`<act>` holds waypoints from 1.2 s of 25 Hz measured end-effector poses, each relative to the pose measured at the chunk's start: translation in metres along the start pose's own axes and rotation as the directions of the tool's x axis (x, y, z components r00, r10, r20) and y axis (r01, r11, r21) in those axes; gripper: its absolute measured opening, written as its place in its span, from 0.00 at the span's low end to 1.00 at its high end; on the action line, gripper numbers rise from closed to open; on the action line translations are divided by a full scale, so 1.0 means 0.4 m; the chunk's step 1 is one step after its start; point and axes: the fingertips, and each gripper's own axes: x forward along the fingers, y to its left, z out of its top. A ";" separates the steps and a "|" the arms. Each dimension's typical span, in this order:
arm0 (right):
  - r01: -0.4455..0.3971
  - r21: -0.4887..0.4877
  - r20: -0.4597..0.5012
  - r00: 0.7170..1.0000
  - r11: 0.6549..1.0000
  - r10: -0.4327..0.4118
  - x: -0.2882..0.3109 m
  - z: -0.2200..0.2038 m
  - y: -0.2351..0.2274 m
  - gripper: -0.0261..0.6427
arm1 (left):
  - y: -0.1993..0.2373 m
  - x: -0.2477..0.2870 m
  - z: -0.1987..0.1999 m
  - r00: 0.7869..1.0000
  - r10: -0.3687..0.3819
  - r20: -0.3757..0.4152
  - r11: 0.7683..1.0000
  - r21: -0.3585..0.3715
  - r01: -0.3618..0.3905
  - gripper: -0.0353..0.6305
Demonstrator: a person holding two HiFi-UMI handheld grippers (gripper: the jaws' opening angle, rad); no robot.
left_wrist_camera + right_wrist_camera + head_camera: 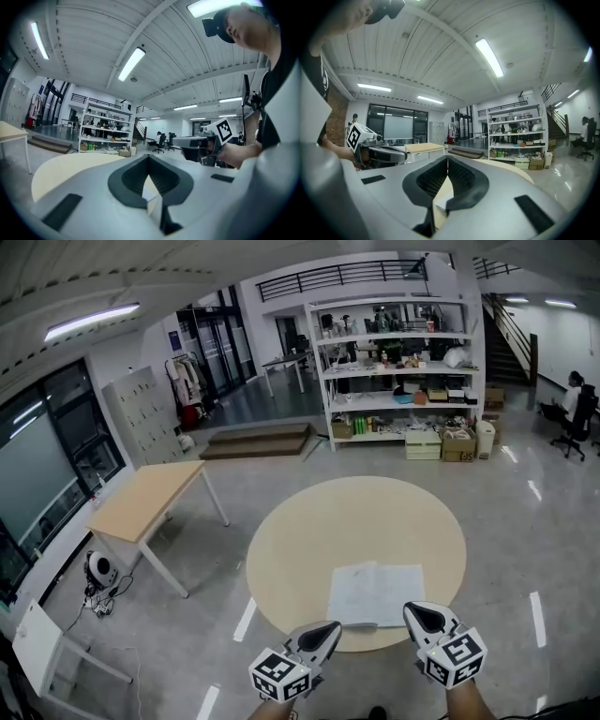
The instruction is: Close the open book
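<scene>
the open book [377,593] is lying flat on the near edge of the round table [300,531], at the lower centre of the frame. the left gripper [323,634] and right gripper [424,617] are hovering by its lower corners, both jaws pressed together, pinching nothing.

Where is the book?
In the head view, the open book lies flat on the round table, near its front edge, just beyond the left gripper and right gripper.
</scene>
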 end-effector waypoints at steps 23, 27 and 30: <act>0.087 0.047 -0.067 0.994 0.995 -0.084 0.267 -0.028 -0.092 0.04 | 0.247 0.106 0.038 0.999 -0.032 -0.038 0.999 -0.015 0.032 0.04; 0.103 0.038 -0.105 0.990 0.994 -0.098 0.298 -0.076 -0.104 0.06 | 0.279 0.119 0.005 0.998 -0.025 -0.060 0.999 -0.029 0.023 0.04; 0.096 -0.030 -0.188 0.977 0.995 -0.100 0.333 -0.153 -0.096 0.18 | 0.309 0.128 -0.055 0.996 -0.013 -0.087 0.998 -0.055 0.008 0.04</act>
